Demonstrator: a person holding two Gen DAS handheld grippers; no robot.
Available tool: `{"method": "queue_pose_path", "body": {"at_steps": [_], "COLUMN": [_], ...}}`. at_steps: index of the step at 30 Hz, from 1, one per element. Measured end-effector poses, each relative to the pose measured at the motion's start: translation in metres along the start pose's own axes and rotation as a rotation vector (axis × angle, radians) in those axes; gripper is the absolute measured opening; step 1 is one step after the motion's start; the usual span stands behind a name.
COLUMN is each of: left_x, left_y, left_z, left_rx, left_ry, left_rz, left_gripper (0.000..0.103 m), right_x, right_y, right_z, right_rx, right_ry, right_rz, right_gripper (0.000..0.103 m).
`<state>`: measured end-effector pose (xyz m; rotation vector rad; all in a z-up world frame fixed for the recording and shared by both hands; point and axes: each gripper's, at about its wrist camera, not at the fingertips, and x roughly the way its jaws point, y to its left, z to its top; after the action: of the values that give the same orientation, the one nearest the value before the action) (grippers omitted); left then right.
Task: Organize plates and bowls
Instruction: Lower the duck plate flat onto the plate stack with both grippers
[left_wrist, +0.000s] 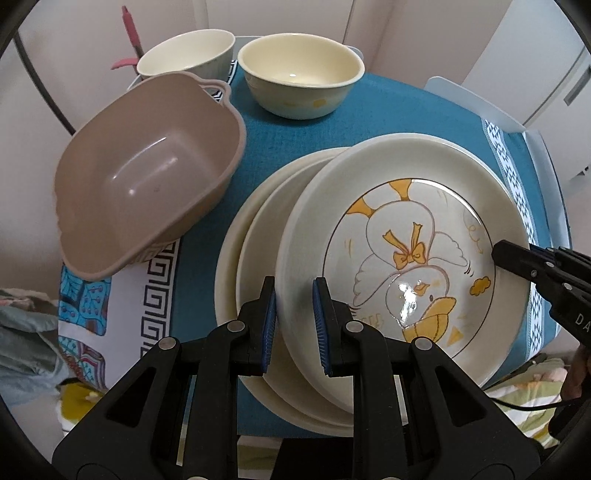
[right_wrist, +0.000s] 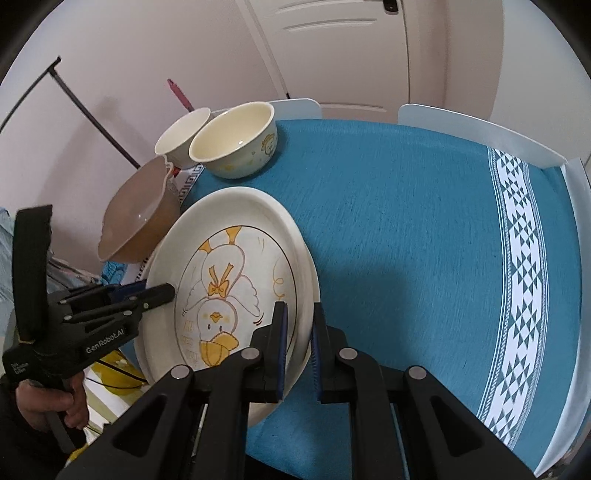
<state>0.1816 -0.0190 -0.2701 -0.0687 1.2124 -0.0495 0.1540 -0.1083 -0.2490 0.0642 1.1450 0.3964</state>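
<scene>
A cream plate with a duck drawing lies tilted on top of two more cream plates on the blue tablecloth. My left gripper is shut on the duck plate's left rim. My right gripper is shut on its right rim and shows in the left wrist view. The left gripper also shows in the right wrist view. Two cream bowls stand at the far side.
A tan plastic basin sits tilted at the table's left edge, close to the plate stack. A pink utensil stands behind the bowls. The blue tablecloth spreads to the right. White chair backs edge the table.
</scene>
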Motion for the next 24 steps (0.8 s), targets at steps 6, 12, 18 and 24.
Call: {"method": "queue_pose_path", "body": {"at_steps": [6,12,18,24], "left_x": [0.0,-0.001,-0.001,0.0], "left_y": [-0.007,-0.019,-0.034,-0.037], "left_z": [-0.001,-0.004,-0.009,-0.01], "left_rx": [0.035,0.112,0.202,0.222], "left_ry": [-0.018,-0.051,-0.078,-0.085], "left_rz": [0.059,0.154,0.26,0.287], "left_gripper": [0.017,0.018,0.018,0.018], "right_x": [0.008,0.01,0.017,0.02], "right_y": [0.0,0.003,0.005,0.008], "right_z": [0.003,0.005,0.007,0.008], "right_rx": [-0.061,-0.121,-0.136,-0.149], "right_ry": [0.016,0.017,0.024,0.022], "right_rz": [-0.017,-0.045,-0.051,-0.064], "right_gripper": [0.011,0.011,0.011,0.011]}}
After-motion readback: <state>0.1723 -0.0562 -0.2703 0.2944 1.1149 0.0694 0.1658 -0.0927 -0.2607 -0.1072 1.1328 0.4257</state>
